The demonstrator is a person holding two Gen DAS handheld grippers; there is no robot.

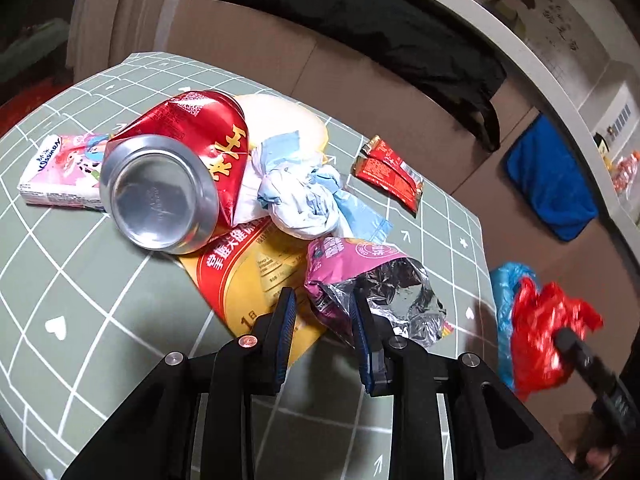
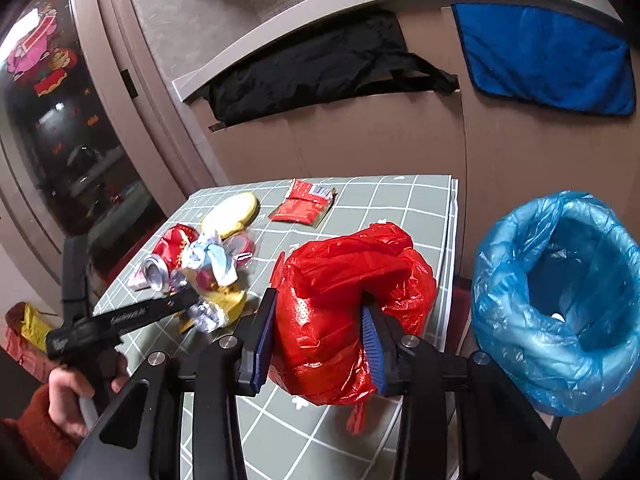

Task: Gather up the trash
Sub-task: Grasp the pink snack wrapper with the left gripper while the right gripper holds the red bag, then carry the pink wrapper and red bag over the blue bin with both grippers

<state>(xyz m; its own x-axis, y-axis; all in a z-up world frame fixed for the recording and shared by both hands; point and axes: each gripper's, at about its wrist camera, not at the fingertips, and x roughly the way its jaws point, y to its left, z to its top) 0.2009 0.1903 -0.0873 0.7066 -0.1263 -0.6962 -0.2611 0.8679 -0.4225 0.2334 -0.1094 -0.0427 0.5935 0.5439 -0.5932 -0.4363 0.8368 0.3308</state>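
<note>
My right gripper (image 2: 320,316) is shut on a crumpled red plastic bag (image 2: 344,300) and holds it above the table's right part, left of the bin lined with a blue bag (image 2: 560,304). My left gripper (image 1: 322,308) is open; its fingers straddle the torn edge of a pink foil snack wrapper (image 1: 360,276) lying on the table. Behind it lie a yellow-red packet (image 1: 244,276), a crushed red can (image 1: 176,168), a wad of white-blue tissue (image 1: 304,192) and a red sachet (image 1: 388,172).
A pink tissue pack (image 1: 60,176) lies at the table's left. The table wears a grey-green grid cloth (image 1: 80,288). Brown cardboard (image 2: 360,140) with a black cloth and a blue towel (image 2: 548,56) stands behind. The bin is off the table's right edge.
</note>
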